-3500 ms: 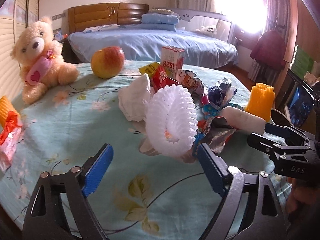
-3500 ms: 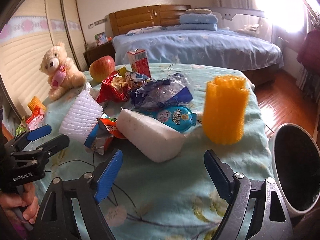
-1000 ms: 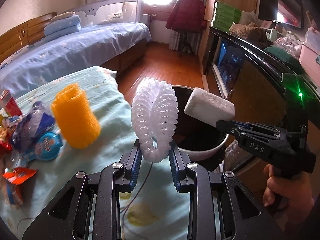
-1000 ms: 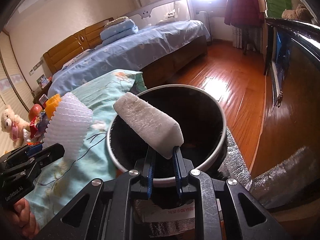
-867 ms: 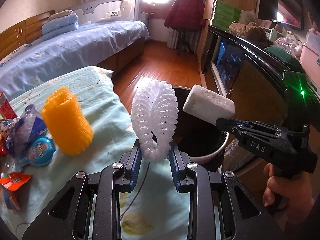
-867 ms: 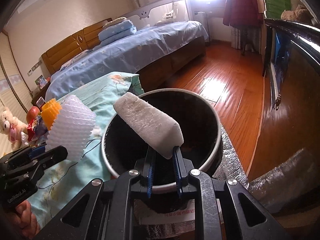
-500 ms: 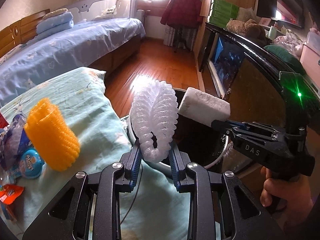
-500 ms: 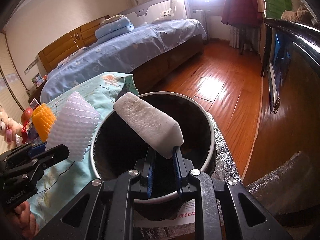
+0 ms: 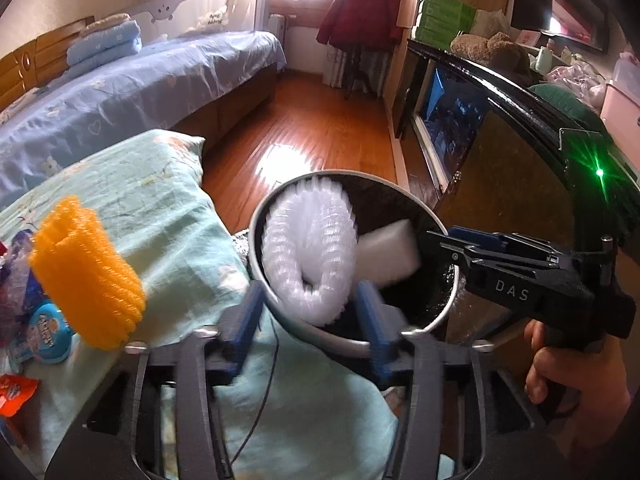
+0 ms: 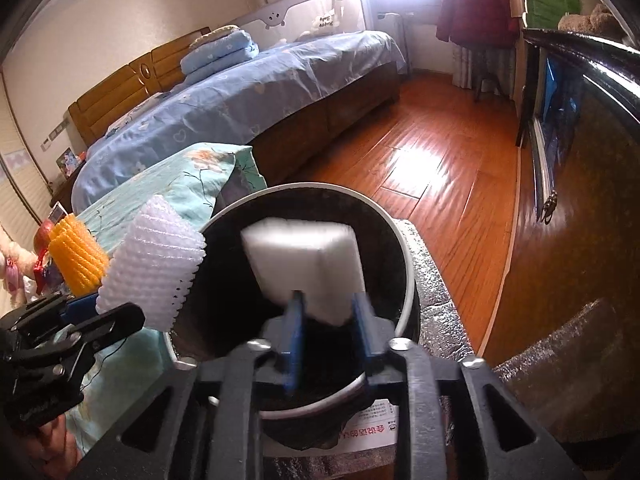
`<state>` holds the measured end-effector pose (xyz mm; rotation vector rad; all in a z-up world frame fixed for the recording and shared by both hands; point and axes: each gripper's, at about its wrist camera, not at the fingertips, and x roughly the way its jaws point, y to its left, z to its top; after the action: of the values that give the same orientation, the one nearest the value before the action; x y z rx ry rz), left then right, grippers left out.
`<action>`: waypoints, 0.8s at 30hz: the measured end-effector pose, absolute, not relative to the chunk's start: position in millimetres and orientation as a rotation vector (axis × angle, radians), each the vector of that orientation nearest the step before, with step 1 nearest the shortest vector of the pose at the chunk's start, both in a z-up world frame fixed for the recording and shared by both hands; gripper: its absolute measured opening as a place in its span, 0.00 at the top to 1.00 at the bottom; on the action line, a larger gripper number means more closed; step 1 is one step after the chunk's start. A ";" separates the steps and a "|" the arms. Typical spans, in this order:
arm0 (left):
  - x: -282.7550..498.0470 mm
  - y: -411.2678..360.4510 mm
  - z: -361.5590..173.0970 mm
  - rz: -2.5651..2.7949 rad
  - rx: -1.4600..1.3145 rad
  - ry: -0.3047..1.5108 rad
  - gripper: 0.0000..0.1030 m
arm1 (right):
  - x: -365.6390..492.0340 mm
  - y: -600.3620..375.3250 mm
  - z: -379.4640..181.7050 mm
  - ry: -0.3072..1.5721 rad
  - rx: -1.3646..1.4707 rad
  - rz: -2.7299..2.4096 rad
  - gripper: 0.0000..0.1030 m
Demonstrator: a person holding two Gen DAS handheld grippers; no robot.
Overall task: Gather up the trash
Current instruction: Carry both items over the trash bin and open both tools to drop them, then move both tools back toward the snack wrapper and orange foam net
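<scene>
White foam is what sits between the blue pads of both claws. The left claw [image 9: 310, 314] is spread apart, and the ribbed foam net [image 9: 310, 248] between its pads is blurred; whether it is touched by them or already loose cannot be told. It hangs over the near rim of the bin [image 9: 440, 224], partly across the dark opening. The right claw [image 10: 326, 330] is also parted, with the foam block [image 10: 304, 266] blurred just ahead of its pads and over the middle of the bin's mouth; contact there cannot be told either. Both pieces are judged to be at the point of release.

Beyond the bin, the counter [image 9: 168, 216] under its pale green cloth carries what is left: an orange foam net [image 9: 86, 276] standing near the edge, a round blue packet [image 9: 44, 330] and a red wrapper [image 9: 14, 394] beside it. Behind are the bed [image 10: 248, 92] and the wooden floor [image 10: 440, 160].

The chief risk is judged to lie with the left piece. Because it is so light and is placed at the rim rather than over the centre, it could catch on the edge, tip outward and land on the cloth or floor. The block could be deflected if the two pieces meet in the opening. A pad could also be snagged by the net's mesh as the claw is drawn back.
</scene>
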<state>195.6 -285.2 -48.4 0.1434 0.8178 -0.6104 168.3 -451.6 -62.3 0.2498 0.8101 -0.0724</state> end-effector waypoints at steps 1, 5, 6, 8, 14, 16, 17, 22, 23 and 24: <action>191.9 -281.2 -47.4 -0.605 0.140 0.809 0.37 | 166.1 -451.0 -61.2 0.802 0.252 -0.074 0.52; 180.3 -264.3 -49.9 -0.573 0.134 0.806 0.31 | 157.3 -442.8 -57.3 0.775 0.268 -0.061 0.36; 177.0 -258.7 -50.5 -0.559 0.129 0.803 0.30 | 155.9 -441.0 -55.8 0.767 0.273 -0.056 0.34; 168.8 -243.5 -51.8 -0.534 0.111 0.797 0.30 | 151.7 -434.6 -53.5 0.752 0.278 -0.047 0.28; 151.1 -198.9 -53.6 -0.455 0.066 0.785 0.30 | 142.2 -404.1 -49.5 0.728 0.295 0.017 0.19; 147.0 -183.8 -53.4 -0.429 0.057 0.780 0.30 | 140.0 -391.2 -48.4 0.725 0.298 0.046 0.18; 145.7 -177.7 -52.8 -0.417 0.052 0.777 0.30 | 139.2 -385.9 -47.5 0.723 0.300 0.058 0.17; 138.7 -139.8 -50.3 -0.356 0.002 0.769 0.28 | 134.7 -357.0 -44.2 0.715 0.296 0.111 0.10; 137.3 -133.5 -50.5 -0.345 -0.006 0.769 0.28 | 134.5 -351.7 -44.2 0.717 0.295 0.121 0.10; 135.7 -126.2 -51.2 -0.330 -0.015 0.768 0.28 | 134.4 -346.0 -44.5 0.720 0.292 0.133 0.09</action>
<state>135.7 -126.2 -51.2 -0.0152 0.7685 -0.3301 134.4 -346.0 -44.5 0.2924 0.7202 0.1330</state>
